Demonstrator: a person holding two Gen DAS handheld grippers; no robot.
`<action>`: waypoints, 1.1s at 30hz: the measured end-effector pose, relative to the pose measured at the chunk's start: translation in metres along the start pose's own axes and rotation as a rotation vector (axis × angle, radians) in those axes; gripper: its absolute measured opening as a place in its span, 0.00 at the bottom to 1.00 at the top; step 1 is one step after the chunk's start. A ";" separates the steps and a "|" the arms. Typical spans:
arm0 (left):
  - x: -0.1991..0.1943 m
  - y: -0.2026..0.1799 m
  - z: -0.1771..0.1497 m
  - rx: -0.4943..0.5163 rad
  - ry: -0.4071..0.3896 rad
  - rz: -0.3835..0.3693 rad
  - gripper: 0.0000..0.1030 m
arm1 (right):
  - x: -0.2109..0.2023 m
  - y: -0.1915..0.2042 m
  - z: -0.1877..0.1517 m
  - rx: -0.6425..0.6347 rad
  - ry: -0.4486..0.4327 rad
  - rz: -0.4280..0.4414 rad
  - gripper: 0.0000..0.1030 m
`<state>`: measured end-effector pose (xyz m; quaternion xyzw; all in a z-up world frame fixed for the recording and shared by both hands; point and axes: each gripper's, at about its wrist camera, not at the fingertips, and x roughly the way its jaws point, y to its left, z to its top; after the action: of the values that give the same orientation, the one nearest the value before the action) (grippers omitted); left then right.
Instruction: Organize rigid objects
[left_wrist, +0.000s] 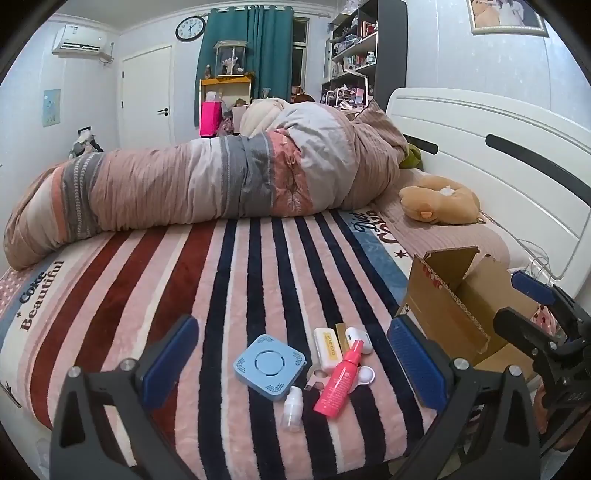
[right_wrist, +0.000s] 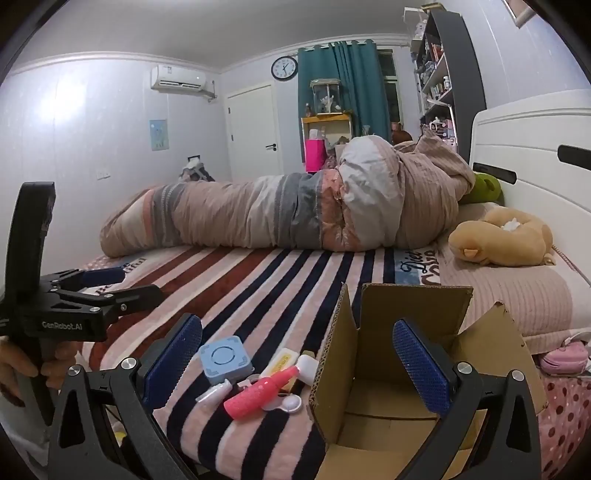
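Left wrist view: the left gripper (left_wrist: 291, 360) hangs spread wide and empty above a striped plush blanket (left_wrist: 155, 280); one pink plastic spray bottle (left_wrist: 337, 382) lies flat, long axis running near-to-far, nozzle tilted far-right; one square light-blue plastic device (left_wrist: 269, 365) sits just left; one small clear bottle (left_wrist: 291, 408) stands nearer; one open brown cardboard box (left_wrist: 458, 302) stands right; the right gripper (right_wrist: 297, 354), also spread and empty, hovers before that box.

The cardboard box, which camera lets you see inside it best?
The right wrist view. The cardboard box sits straight ahead between the open right gripper fingers, flaps up, so its bare bottom shows. The left wrist view catches the box only at its right side, angled, showing the outer wall and flaps but not the bottom.
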<state>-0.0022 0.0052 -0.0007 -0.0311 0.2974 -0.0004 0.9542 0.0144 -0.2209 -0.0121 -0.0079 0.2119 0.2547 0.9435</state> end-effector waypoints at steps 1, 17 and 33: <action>0.000 0.000 0.000 -0.001 0.000 0.001 1.00 | 0.000 0.002 0.000 0.000 -0.001 -0.001 1.00; -0.007 -0.001 -0.004 0.011 0.000 0.014 1.00 | -0.006 -0.002 0.000 0.014 -0.012 -0.009 1.00; -0.009 -0.004 -0.002 0.007 -0.001 0.002 0.99 | -0.014 0.000 0.002 -0.015 -0.034 0.006 1.00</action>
<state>-0.0104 0.0009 0.0032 -0.0273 0.2971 -0.0004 0.9545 0.0041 -0.2272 -0.0048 -0.0103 0.1941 0.2591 0.9461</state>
